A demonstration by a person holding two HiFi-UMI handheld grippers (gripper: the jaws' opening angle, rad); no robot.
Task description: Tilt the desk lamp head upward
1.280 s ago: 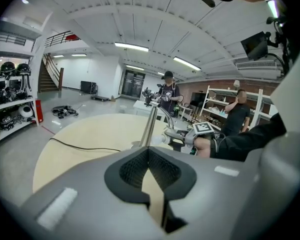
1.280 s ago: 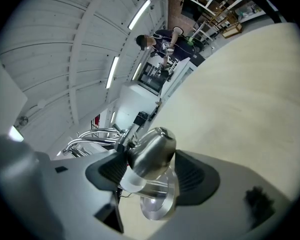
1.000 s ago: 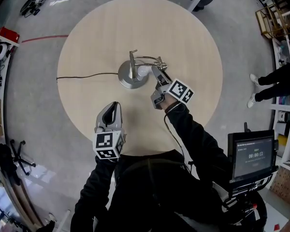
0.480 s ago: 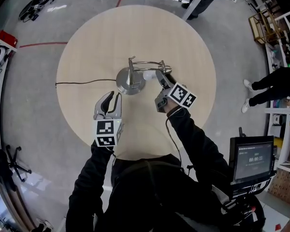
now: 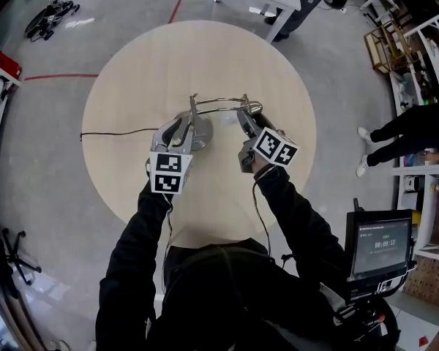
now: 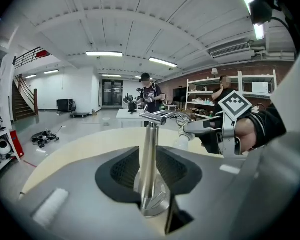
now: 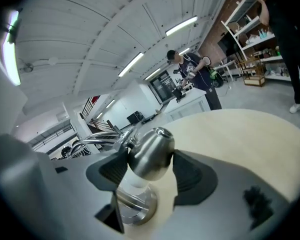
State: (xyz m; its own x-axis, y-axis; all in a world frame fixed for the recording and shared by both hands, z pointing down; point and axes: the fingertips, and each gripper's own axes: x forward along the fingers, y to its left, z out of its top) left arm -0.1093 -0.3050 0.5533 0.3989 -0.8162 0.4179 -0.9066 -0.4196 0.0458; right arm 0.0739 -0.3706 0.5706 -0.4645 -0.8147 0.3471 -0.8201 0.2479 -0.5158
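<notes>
**Both claws on the lamp, mid-tabletop**

The desk lamp (image 5: 203, 129) stands near the middle of the round tabletop (image 5: 205, 50), with bare wood on every side and every edge well away. Its cord (image 5: 110, 133) trails left to the rim. The right claw (image 5: 245, 115) is clenched on the lamp head (image 7: 151, 154), a pad against each flank. The left claw (image 5: 183, 125) is released. Its jaws have just been opening and stand apart either side of the upright post (image 6: 149, 154), with a gap on both sides.
</notes>
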